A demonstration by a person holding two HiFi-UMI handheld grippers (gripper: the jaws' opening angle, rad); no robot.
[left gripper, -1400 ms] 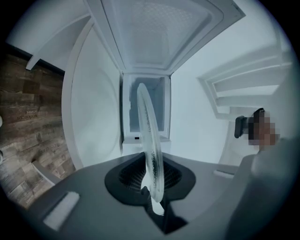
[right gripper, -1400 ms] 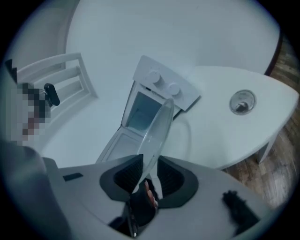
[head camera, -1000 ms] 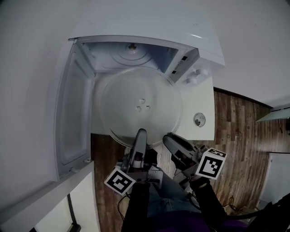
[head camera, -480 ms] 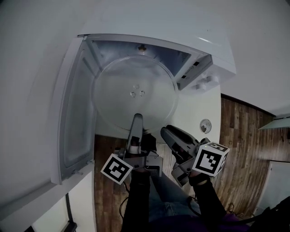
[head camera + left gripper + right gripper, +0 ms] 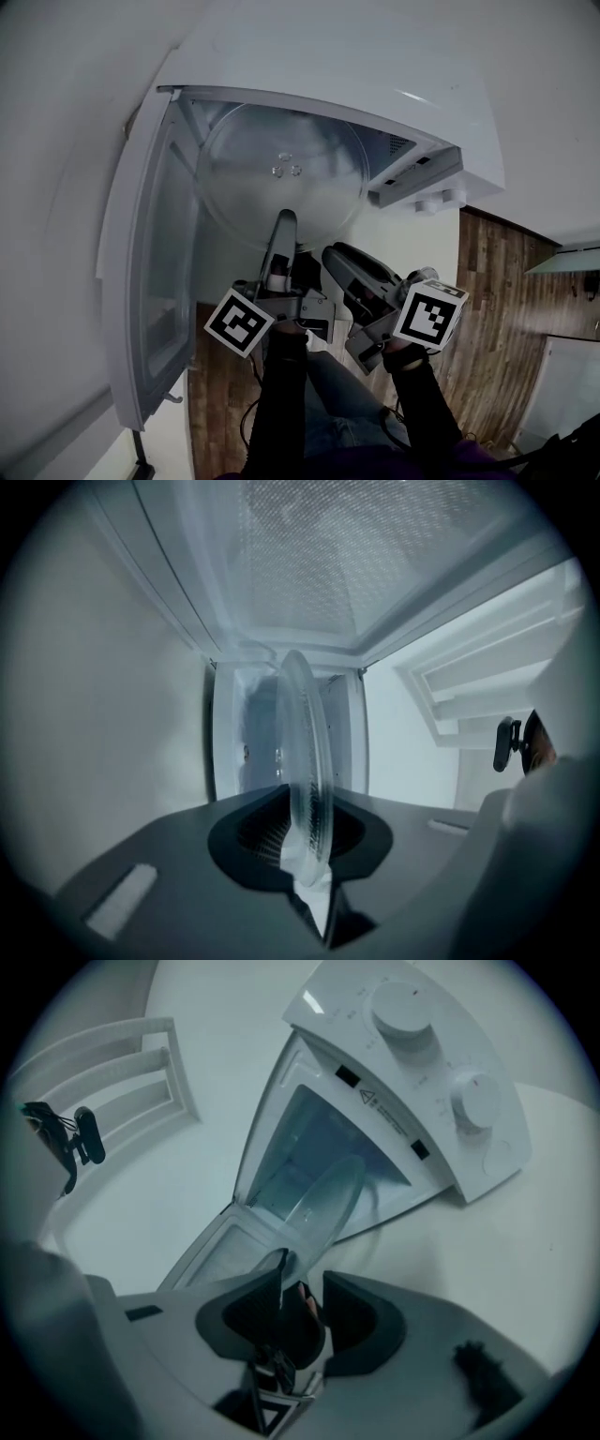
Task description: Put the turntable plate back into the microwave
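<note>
Head view: turntable plate (image 5: 281,192) mostly inside microwave (image 5: 375,56), left gripper (image 5: 284,223) fingers clenched on its rim; right gripper (image 5: 339,258) fingers released.

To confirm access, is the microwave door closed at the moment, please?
No, the door hangs swung wide open on the left in the head view.

turntable plate (image 5: 281,192) moved from microwave (image 5: 356,66) doorway into cavity, left hand-held gripper (image 5: 284,221) and right hand-held gripper (image 5: 335,255) advanced alongside

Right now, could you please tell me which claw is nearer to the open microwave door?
Left. The left claw, gripping the turntable plate, sits next to the door; the right claw is beyond it, toward the knobs.
</note>
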